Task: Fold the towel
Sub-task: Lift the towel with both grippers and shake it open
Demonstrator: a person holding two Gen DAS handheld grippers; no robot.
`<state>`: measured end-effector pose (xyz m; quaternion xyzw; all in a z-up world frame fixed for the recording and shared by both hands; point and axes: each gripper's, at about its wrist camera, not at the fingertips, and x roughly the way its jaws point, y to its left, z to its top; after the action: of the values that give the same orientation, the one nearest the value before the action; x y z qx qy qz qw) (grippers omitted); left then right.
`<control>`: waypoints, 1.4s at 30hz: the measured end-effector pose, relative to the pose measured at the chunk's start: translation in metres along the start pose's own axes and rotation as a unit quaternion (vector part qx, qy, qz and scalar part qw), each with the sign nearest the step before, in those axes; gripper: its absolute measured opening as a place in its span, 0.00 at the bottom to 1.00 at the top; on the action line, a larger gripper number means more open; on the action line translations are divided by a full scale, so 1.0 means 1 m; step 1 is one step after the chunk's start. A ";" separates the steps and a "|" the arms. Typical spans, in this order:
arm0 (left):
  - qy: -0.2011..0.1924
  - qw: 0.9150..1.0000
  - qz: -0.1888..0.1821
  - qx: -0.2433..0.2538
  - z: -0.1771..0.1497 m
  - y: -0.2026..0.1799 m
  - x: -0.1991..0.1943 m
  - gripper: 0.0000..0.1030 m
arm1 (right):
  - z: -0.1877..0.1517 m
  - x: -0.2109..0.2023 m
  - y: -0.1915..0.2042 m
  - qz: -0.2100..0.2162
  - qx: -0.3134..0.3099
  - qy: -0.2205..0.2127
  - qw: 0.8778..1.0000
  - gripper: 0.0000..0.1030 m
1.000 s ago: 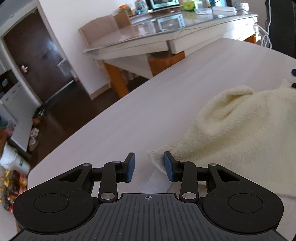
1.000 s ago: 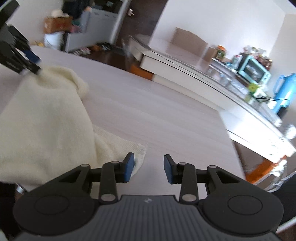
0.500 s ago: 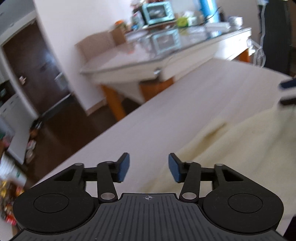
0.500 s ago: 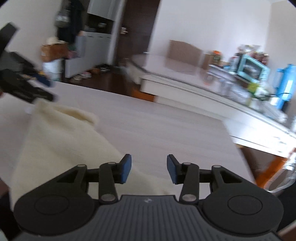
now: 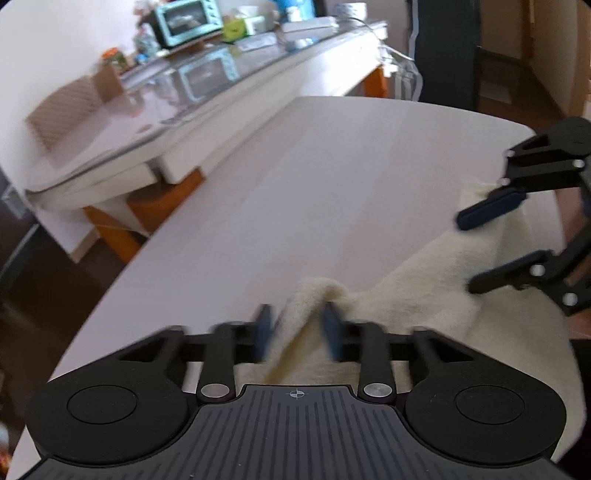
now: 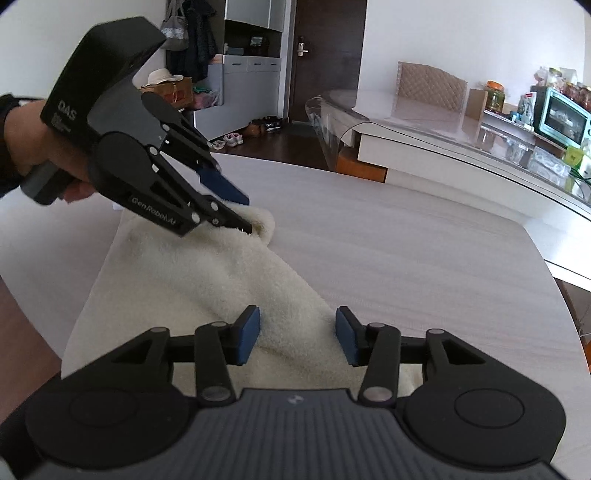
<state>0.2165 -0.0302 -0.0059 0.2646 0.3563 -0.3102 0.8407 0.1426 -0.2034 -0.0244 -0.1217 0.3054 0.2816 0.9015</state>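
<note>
Left tongs (image 5: 297, 328) just closing, tilted down; right tongs (image 6: 297, 334) closing, still parted.

- The left wrist view looks forward and down along its own gripper's fingers (image 5: 266, 334), from close above the pale table (image 5: 332, 177), toward a long counter (image 5: 207, 92) with a teal oven (image 5: 186, 18) at the far side.
- The right wrist view looks forward and down along its own fingers (image 6: 249, 332), also close above the table (image 6: 406, 240), toward a dark door (image 6: 327, 55) and the same counter (image 6: 443, 125) on its right.
- Both views share the cream towel (image 5: 424, 295) lying just ahead of each camera, the table top, the counter and the oven (image 6: 561, 116).
- Each camera catches the other gripper: the right gripper (image 5: 476, 253) at the right edge of the left view, the left gripper (image 6: 245, 216) at upper left of the right view.
</note>
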 end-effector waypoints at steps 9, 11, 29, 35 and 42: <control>-0.037 0.993 0.089 -0.075 -0.006 0.024 -0.014 0.06 | -0.006 -0.023 0.024 0.018 -0.062 -0.012 0.998 0.10; -0.037 0.993 0.082 -0.072 -0.012 0.019 -0.014 0.06 | -0.006 -0.027 0.029 0.045 -0.071 -0.006 0.996 0.13; -0.231 0.971 0.030 -0.050 -0.036 0.017 -0.095 0.06 | 0.008 0.005 -0.001 0.096 0.025 -0.023 0.995 0.47; -0.215 0.975 0.033 -0.034 -0.038 0.011 -0.090 0.06 | 0.007 0.012 0.026 0.081 -0.049 -0.016 0.995 0.44; -0.160 0.984 0.071 -0.040 -0.042 0.015 -0.070 0.11 | 0.006 0.014 0.031 -0.019 -0.082 0.001 0.996 0.08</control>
<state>0.1701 0.0311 0.0250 0.2025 0.2097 -0.2733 0.9167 0.1372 -0.1699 -0.0301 -0.2011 0.2798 0.2888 0.8932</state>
